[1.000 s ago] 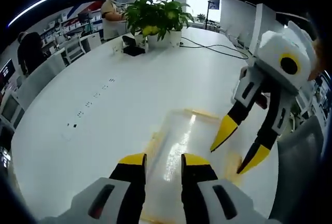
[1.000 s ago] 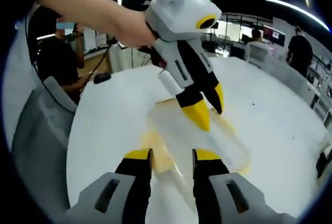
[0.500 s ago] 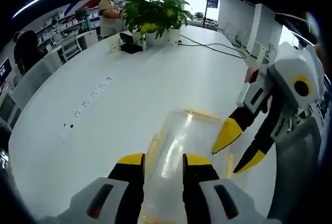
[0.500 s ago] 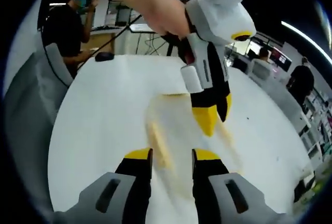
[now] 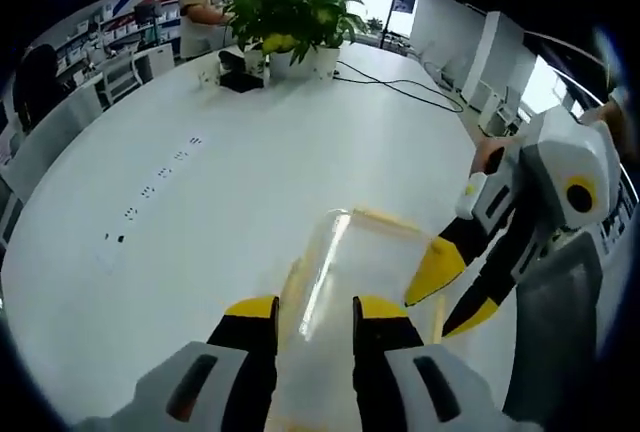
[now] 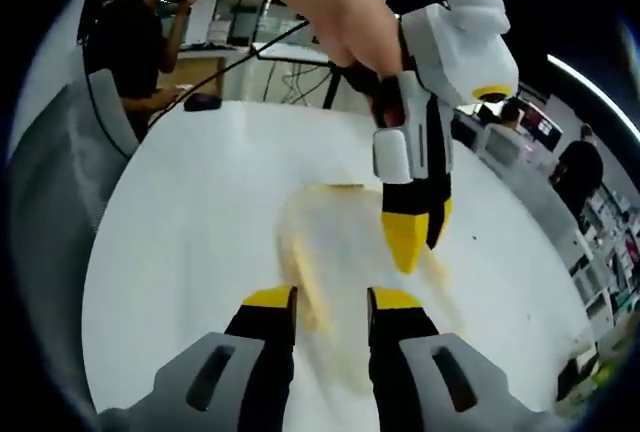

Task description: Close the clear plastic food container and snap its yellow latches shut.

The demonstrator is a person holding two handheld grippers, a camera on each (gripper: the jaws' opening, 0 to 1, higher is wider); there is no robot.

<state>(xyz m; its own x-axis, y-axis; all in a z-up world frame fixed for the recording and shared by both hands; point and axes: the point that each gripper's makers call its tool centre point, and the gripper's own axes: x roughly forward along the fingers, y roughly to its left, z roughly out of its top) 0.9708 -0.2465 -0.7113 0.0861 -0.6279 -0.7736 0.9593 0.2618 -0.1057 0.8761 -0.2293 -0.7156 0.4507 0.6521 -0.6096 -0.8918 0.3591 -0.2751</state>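
The clear plastic container [image 5: 352, 264] with yellow latches lies on the white table [image 5: 200, 222], just beyond my left gripper [image 5: 314, 310]. The left jaws stand a little apart, with the clear plastic showing through the gap. My right gripper [image 5: 447, 295] comes in from the right, its yellow tips apart over the container's right side. In the right gripper view the container [image 6: 335, 237] is a blur with a yellow latch [image 6: 299, 264]. My right gripper [image 6: 330, 300] is open just short of it. The left gripper [image 6: 412, 240], held by a hand, points down onto it.
A potted plant [image 5: 292, 20], a black device [image 5: 241, 78] and a cable [image 5: 405, 90] sit at the table's far end, near a person [image 5: 203, 10]. A grey chair [image 5: 560, 337] stands at the right. Another person [image 6: 130, 47] sits behind a grey chair [image 6: 50, 202].
Both views have shifted with the hands. In the left gripper view the right gripper sits lower against the container. In the right gripper view the left gripper stands more upright.
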